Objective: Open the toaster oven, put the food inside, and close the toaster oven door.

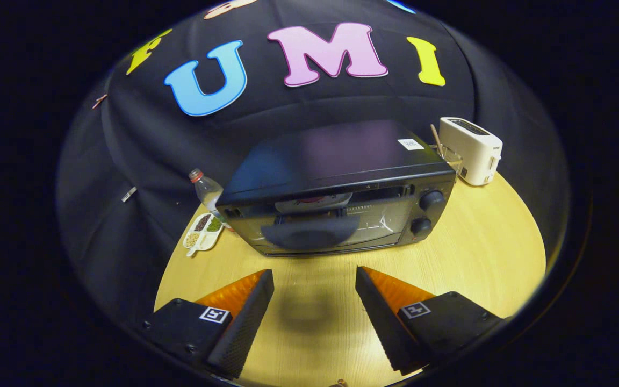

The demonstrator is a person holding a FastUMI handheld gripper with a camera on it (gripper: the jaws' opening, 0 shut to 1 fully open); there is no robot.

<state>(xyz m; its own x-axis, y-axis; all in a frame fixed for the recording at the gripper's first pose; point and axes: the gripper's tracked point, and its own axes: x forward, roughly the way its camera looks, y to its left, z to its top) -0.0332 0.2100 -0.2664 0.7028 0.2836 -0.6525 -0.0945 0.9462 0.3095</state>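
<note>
A black toaster oven (336, 188) stands on the light wooden table (481, 252), just beyond my fingers. Its glass door (315, 226) looks shut, with two round knobs (431, 200) to the right of it. Through the glass I see a dark rounded shape on the rack, too dim to name. My gripper (315, 282) hovers above the table in front of the oven, open, with nothing between its fingers.
A white pop-up toaster (473, 150) stands behind the oven's right corner with a thin stick beside it. At the oven's left side are a clear plastic bottle (206, 189) and a small white compartment dish (202, 231) with bits of food.
</note>
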